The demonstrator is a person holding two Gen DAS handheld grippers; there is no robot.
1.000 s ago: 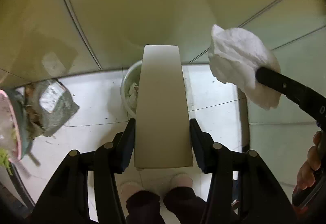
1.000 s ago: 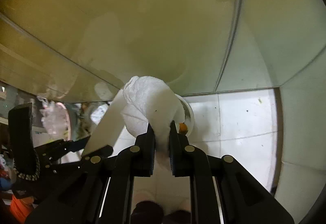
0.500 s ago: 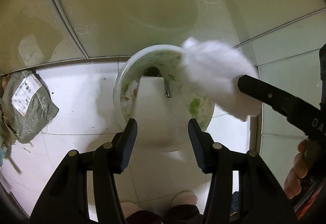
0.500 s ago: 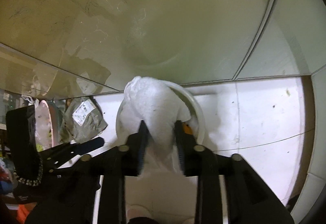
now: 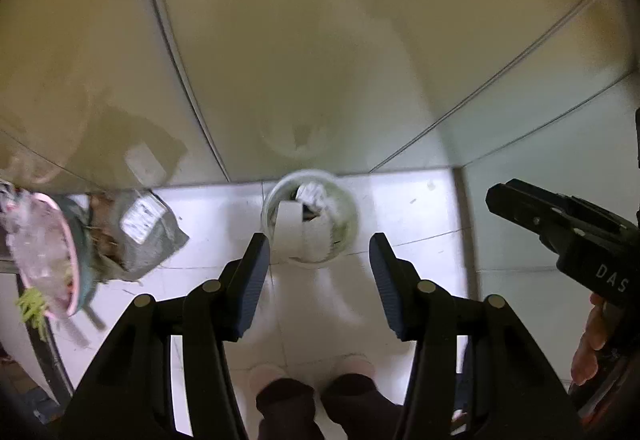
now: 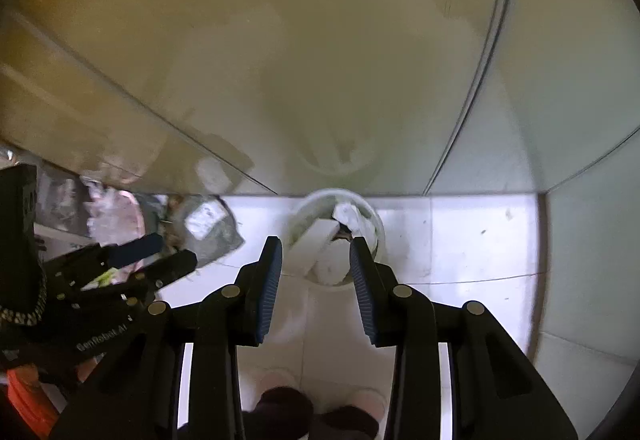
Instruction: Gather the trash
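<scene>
A white trash bin point(image 5: 347, 207) stands on the floor by the wall; it also shows in the right wrist view point(image 6: 376, 228). A flat white box point(image 5: 287, 230) and a crumpled white tissue point(image 5: 314, 193) stick out of it; the box point(image 6: 316, 244) and tissue point(image 6: 347, 215) show in the right view too. My left gripper point(image 5: 319, 254) is open and empty, above the bin. My right gripper point(image 6: 316, 258) is open and empty, also above the bin.
A grey bag with a white label point(image 5: 152, 228) lies on the floor left of the bin. A pink-rimmed bowl with scraps point(image 5: 44, 260) sits on a round table edge at far left. The person's feet point(image 5: 312, 376) stand below.
My left gripper let go of the white box and my right gripper let go of the tissue; both now sit in the bin. Both grippers opened and rose away from it.
</scene>
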